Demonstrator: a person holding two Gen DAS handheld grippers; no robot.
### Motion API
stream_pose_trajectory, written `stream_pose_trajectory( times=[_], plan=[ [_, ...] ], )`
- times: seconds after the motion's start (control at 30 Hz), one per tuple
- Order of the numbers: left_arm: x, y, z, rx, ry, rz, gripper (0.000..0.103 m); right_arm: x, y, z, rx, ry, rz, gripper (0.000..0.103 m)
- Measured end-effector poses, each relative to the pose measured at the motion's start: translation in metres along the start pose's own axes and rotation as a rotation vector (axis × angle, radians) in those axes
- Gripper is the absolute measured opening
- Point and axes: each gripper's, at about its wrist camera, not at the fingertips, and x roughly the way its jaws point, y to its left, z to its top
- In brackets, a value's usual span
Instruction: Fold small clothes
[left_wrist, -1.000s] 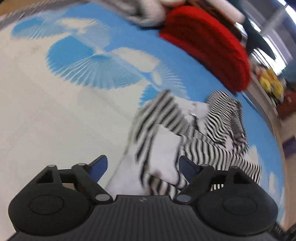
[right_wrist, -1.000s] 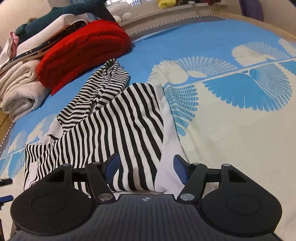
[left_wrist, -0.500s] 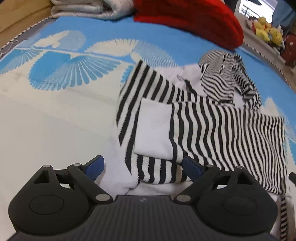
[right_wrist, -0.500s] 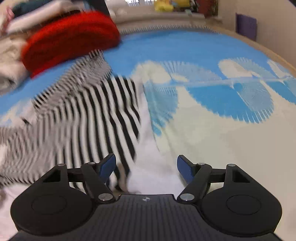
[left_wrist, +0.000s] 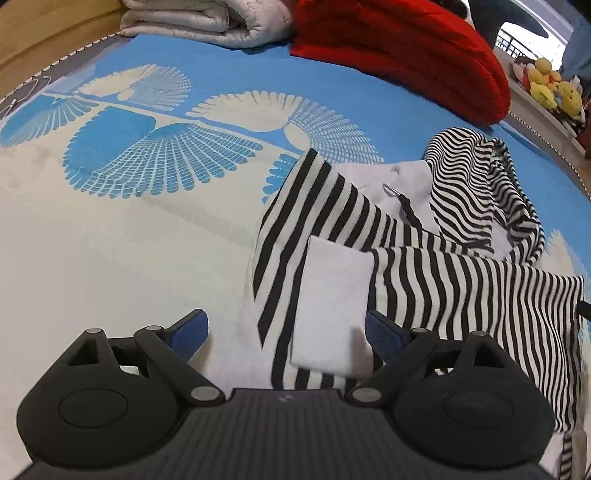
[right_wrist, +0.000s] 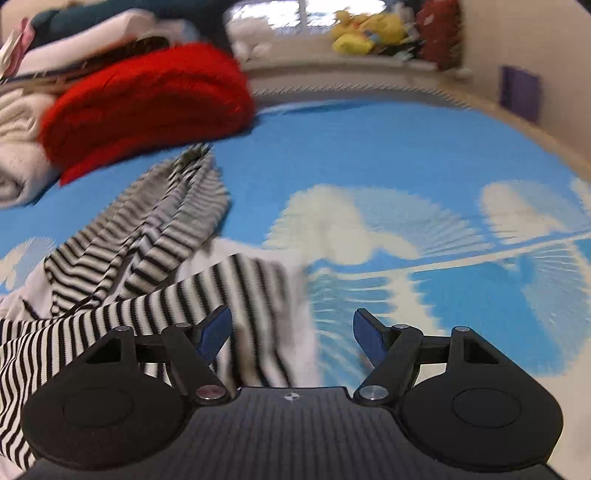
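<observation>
A black-and-white striped hooded garment (left_wrist: 443, 280) lies crumpled on the blue and cream patterned mat (left_wrist: 147, 229). Its hood (left_wrist: 476, 173) is bunched at the far right, and a white pocket patch (left_wrist: 332, 295) faces up near me. My left gripper (left_wrist: 286, 328) is open and hovers over the garment's near left edge, with the white patch between its fingers and not pinched. In the blurred right wrist view the same striped garment (right_wrist: 147, 306) spreads to the left. My right gripper (right_wrist: 291, 326) is open above the garment's right-hand corner.
A folded red knit (left_wrist: 406, 48) and a folded white quilted blanket (left_wrist: 207, 18) lie along the mat's far side. Yellow plush toys (left_wrist: 550, 88) sit on a ledge beyond. The red knit (right_wrist: 147, 99) also shows in the right wrist view, with a stack of clothes behind it.
The left gripper rolled level and shifted, its fingers a bit wider, now over the white patch. The right gripper swept right along the garment to its corner, its view blurred.
</observation>
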Motion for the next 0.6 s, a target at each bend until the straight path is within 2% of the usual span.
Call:
stream_pose_trajectory(
  times=[0.13,0.17,0.2,0.23,0.3,0.4,0.5,0.6],
  plan=[
    [0.008,-0.003,-0.001,0.021,0.003,0.015,0.095,0.024,-0.002,-0.002,0.051,-0.017,-0.024,0.068],
    [0.009,-0.004,-0.001,0.03,0.004,0.02,0.095,0.03,-0.006,-0.004,0.056,0.002,-0.054,0.061],
    [0.01,-0.005,-0.002,0.036,0.005,0.026,0.095,0.042,-0.013,-0.007,0.053,0.052,-0.13,0.059],
    [0.01,-0.006,-0.002,0.044,0.007,0.031,0.095,0.046,-0.02,-0.008,0.061,0.053,-0.164,0.061],
    [0.01,-0.008,-0.003,0.051,0.006,0.033,0.095,0.041,-0.029,-0.005,0.078,0.042,-0.158,0.062],
    [0.007,-0.009,-0.003,0.055,-0.003,0.029,0.095,0.017,-0.031,0.0,0.125,0.012,-0.115,0.062],
    [0.0,-0.01,-0.004,0.058,-0.008,0.02,0.095,-0.023,-0.023,-0.001,0.107,0.005,-0.072,0.065],
    [-0.012,-0.013,-0.006,0.068,-0.02,0.013,0.095,-0.076,-0.008,-0.016,0.052,0.002,-0.024,0.079]
  ],
)
